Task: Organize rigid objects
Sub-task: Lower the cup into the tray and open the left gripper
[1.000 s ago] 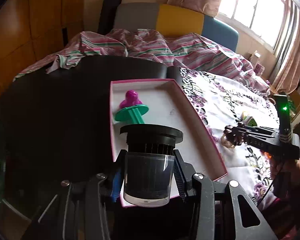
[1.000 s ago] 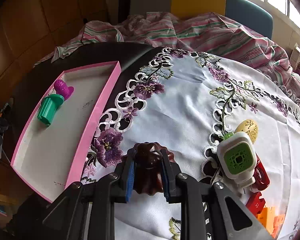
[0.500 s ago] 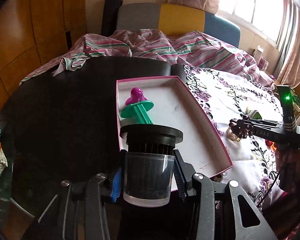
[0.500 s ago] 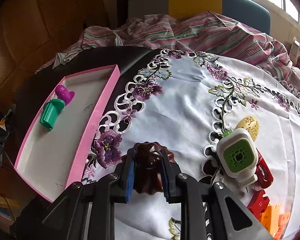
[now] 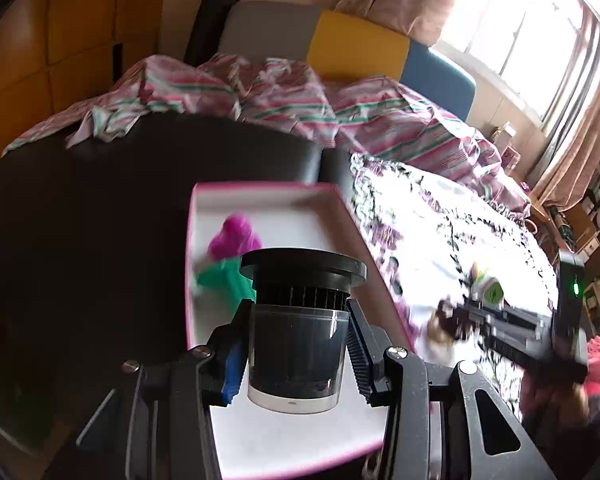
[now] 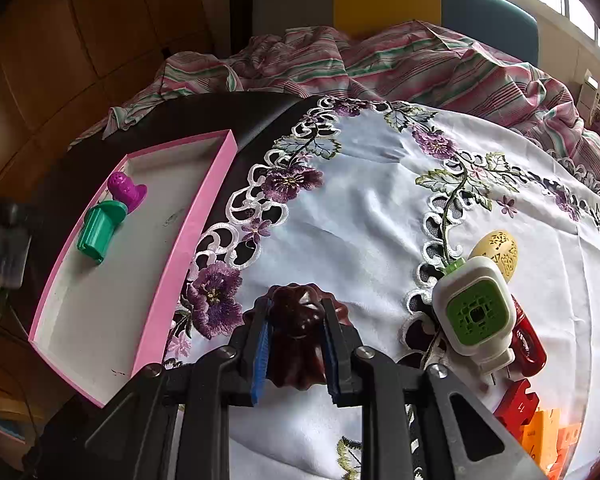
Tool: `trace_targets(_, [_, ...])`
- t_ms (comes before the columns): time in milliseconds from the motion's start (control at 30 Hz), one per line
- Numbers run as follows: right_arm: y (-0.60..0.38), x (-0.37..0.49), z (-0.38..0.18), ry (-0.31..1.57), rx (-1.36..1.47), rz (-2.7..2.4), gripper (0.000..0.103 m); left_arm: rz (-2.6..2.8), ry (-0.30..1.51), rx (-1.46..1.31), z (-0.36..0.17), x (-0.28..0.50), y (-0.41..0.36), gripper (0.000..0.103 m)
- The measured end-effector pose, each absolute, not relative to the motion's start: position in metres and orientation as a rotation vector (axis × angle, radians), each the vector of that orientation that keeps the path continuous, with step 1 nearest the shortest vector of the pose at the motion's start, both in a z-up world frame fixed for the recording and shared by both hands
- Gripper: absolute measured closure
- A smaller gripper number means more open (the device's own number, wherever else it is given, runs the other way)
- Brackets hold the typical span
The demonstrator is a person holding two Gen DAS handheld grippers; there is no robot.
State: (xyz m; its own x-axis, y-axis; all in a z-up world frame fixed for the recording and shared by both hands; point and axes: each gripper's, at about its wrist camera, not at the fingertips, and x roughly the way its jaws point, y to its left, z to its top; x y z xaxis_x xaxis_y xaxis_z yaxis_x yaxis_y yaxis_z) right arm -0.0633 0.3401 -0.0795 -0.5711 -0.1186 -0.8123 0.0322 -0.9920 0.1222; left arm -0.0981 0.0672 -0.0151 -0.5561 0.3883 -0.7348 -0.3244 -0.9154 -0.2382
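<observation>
My left gripper (image 5: 296,344) is shut on a dark see-through jar with a black ribbed lid (image 5: 298,320), held above the near end of the pink-rimmed tray (image 5: 284,196). In the tray lie a magenta toy (image 5: 236,236) and a green toy (image 5: 224,280), also in the right wrist view (image 6: 126,188) (image 6: 100,228). My right gripper (image 6: 296,344) is shut on a dark brown fluted mould (image 6: 298,332) above the embroidered cloth (image 6: 380,208), right of the tray (image 6: 180,248).
A white and green plug-in device (image 6: 474,312), a yellow perforated egg (image 6: 498,248), a red item (image 6: 526,344) and orange and red blocks (image 6: 540,428) lie on the cloth at the right. A striped blanket (image 6: 380,64) lies behind the dark table (image 5: 80,220).
My left gripper has moved forward and right with the jar, now over the tray's near end. My right gripper holds the mould with little visible shift.
</observation>
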Motion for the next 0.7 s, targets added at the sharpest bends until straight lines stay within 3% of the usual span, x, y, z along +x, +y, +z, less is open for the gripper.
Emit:
trace_targets(400, [0.343, -0.063, -0.08, -0.167, 1.413, -2.703, 0.081, 2.412, -0.06, -1.268, -0.046, -0.201, 0.118, 0.058])
trace_targets(633, [0.342, -0.063, -0.079, -0.166, 1.413, -2.704, 0.081, 2.418, 0.093, -1.322, -0.077, -0.226, 0.139, 0.058])
trace_targets(700, [0.342, -0.063, -0.079, -0.162, 1.412, -2.703, 0.081, 2.436, 0.134, -1.309, -0.08, -0.227, 0.139, 0.051])
